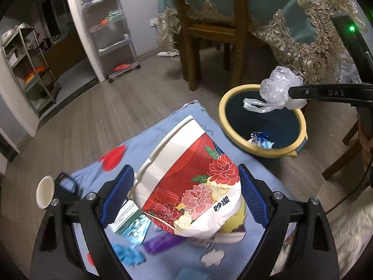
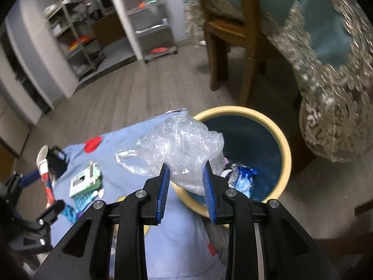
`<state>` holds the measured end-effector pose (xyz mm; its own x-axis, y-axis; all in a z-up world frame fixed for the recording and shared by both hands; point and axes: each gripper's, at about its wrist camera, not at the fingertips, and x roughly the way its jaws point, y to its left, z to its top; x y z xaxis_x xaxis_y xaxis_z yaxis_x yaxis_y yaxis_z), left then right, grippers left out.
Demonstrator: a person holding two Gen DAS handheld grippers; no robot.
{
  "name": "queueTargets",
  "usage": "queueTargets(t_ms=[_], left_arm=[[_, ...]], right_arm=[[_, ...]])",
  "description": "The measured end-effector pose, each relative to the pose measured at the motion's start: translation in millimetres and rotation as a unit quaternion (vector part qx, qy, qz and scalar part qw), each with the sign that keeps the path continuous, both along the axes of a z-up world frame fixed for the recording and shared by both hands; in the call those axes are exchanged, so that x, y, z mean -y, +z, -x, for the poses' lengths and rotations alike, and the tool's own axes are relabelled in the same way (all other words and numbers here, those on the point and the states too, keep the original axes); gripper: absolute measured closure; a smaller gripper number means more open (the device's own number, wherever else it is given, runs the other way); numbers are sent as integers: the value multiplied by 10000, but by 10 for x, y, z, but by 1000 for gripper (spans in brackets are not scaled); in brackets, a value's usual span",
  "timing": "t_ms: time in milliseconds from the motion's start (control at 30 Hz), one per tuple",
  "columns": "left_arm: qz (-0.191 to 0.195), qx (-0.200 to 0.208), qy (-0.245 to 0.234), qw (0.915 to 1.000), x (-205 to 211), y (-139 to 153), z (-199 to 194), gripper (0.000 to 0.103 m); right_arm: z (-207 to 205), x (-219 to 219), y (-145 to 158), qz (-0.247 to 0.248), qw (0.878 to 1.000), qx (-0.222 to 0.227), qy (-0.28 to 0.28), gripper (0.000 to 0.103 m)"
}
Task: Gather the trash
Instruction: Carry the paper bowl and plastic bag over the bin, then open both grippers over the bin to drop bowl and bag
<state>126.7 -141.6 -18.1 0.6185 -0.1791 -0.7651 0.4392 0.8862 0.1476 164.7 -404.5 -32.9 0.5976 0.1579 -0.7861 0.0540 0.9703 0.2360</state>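
Between the blue pads of the left gripper (image 1: 186, 200) sits a crumpled red-and-white floral packaging bag (image 1: 186, 186) with printed peonies and Chinese characters; the jaws stand wide and press on both its sides, holding it above a light-blue cloth (image 1: 149, 140) with red dots that covers a low surface. Under and around the bag lie more scraps on the cloth: a green-and-white carton (image 1: 124, 219), a purple wrapper (image 1: 160, 242) and a blue crumpled piece (image 1: 127, 255). A white paper cup (image 1: 45, 191) lies on its side at the cloth's left edge.

The right gripper (image 2: 186, 177) has its jaws narrowed onto a crumpled clear plastic bag (image 2: 179, 144), pinched between the blue pads, with one handle loop trailing left. That bag hangs over the near rim of a round trash bin (image 2: 285, 151) with a yellow rim and dark blue inside, which stands on the wood floor (image 2: 130, 88) just beside the cloth. Blue and white wrappers (image 2: 244, 175) already lie at the bin's bottom. Behind the bin stand a wooden chair (image 1: 209, 30) and a lace-edged tablecloth (image 1: 310, 46); metal shelving (image 1: 112, 28) lines the far wall.
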Motion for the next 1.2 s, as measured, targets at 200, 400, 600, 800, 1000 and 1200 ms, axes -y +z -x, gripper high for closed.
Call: queueTargets(t_ms=[200, 400, 600, 800, 1000, 1200], left_arm=[[46, -68, -220, 9997, 427, -82, -226, 16], [61, -36, -499, 9987, 818, -118, -370, 16], [46, -116, -722, 9973, 1143, -272, -450, 16], [-70, -196, -1045, 9943, 1463, -495, -523, 16], [-56, -151, -1206, 9926, 1705, -643, -668, 16], [64, -64, -1192, 9928, 1749, -626, -716, 13]], right_arm=[[-95, 350, -159, -166, 9988, -191, -425, 73], [-180, 617, -357, -184, 9963, -433, -713, 73], [-250, 903, -557, -194, 9917, -643, -1092, 73], [-302, 1072, -719, -141, 9881, -825, -1293, 73], [-335, 1071, -735, -134, 9885, -804, -1274, 73], [-306, 1019, -694, -19, 9905, -658, -1209, 67]])
